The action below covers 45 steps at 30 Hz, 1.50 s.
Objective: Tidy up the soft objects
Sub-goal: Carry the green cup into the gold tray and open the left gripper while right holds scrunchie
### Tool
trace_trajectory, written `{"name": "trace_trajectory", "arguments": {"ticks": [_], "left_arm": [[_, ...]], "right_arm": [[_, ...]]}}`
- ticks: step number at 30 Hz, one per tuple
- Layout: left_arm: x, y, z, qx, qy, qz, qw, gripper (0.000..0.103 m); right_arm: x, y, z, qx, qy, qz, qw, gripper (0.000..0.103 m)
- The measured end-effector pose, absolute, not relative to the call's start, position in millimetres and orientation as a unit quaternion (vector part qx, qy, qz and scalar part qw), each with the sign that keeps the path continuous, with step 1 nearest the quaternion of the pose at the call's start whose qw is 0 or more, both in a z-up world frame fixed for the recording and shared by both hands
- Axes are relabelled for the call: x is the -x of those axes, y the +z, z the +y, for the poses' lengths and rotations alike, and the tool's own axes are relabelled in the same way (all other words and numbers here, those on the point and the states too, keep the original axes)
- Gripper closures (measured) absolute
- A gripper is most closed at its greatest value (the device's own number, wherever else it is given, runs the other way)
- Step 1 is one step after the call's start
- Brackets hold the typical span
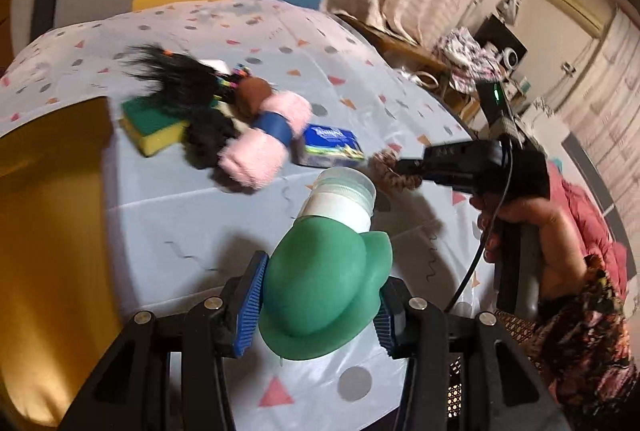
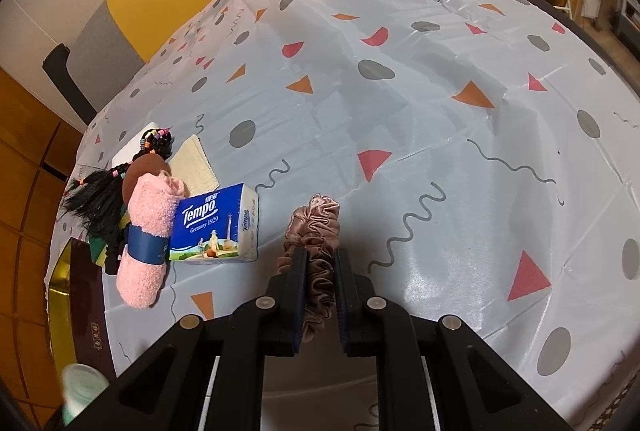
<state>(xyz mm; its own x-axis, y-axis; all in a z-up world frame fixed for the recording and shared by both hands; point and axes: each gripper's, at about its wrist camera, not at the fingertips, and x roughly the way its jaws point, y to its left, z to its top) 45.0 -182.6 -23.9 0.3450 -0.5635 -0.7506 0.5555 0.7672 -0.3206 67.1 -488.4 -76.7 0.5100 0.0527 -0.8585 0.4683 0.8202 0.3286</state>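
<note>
L claw [image 1: 320,305] is clamped on a green squishy bottle [image 1: 320,295], blue pads pressed into both sides of the soft body, white neck and clear cap pointing away toward the pile; it's carried above the worktop [image 1: 180,215], not set down yet. R claw [image 2: 322,287] is shut tight on a dusty-pink satin scrunchie [image 2: 316,231], most of the ruffle sticking out past the tips, hanging just over the cloth, near the tissue pack.

Outward from there: the pile at the worktop's left edge looks done so far, w/ pink fluffy towel roll [image 2: 148,235] in its blue band, Tempo tissue pack [image 2: 214,223] touching it, black doll hair w/ coloured ties [image 2: 100,199], a brown puff, beige cloth, green/yellow sponge [image 1: 152,131] under the hair. All bunched together, touching or overlapping.

Judgement: mostly through. 2 items left, both in claws; rest of the worktop bare. Remaining = bring bottle + scrunchie over beside the tissue pack & release
</note>
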Motion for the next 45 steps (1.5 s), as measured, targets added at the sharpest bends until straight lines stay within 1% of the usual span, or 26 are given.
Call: {"name": "trace_trajectory", "arguments": {"ticks": [7, 16, 21, 26, 34, 35, 36, 38, 42, 45], "left_arm": [[-64, -6, -124, 0.034, -0.290, 0.442, 0.848, 0.055], [-102, -9, -48, 0.058, -0.205, 0.444, 0.870, 0.055], [-136, -20, -8, 0.061, -0.156, 0.473, 0.865, 0.055], [-166, -32, 33, 0.086, -0.114, 0.491, 0.860, 0.055], [-209, -46, 69, 0.075, -0.044, 0.508, 0.857, 0.054], [-214, -48, 73, 0.077, -0.036, 0.510, 0.856, 0.053], [-219, -50, 76, 0.078, -0.027, 0.511, 0.856, 0.048], [-226, -53, 79, 0.079, -0.010, 0.514, 0.854, 0.047], [-230, -58, 82, 0.095, -0.020, 0.523, 0.847, 0.046], [-217, -53, 84, 0.116, -0.024, 0.511, 0.852, 0.046]], "right_arm": [[-69, -73, -481, -0.254, -0.117, 0.473, 0.836, 0.090], [-70, -65, -471, -0.228, -0.108, 0.457, 0.853, 0.090], [-70, -57, -464, -0.215, -0.098, 0.442, 0.865, 0.090], [-65, -51, -457, -0.231, -0.075, 0.422, 0.873, 0.090], [-66, -48, -450, -0.232, -0.055, 0.409, 0.881, 0.090], [-66, -48, -450, -0.233, -0.053, 0.408, 0.881, 0.090], [-66, -49, -450, -0.234, -0.051, 0.407, 0.881, 0.090], [-67, -49, -448, -0.232, -0.046, 0.408, 0.882, 0.090], [-69, -50, -445, -0.229, -0.039, 0.409, 0.882, 0.090], [-69, -47, -443, -0.227, -0.030, 0.401, 0.887, 0.090]]}}
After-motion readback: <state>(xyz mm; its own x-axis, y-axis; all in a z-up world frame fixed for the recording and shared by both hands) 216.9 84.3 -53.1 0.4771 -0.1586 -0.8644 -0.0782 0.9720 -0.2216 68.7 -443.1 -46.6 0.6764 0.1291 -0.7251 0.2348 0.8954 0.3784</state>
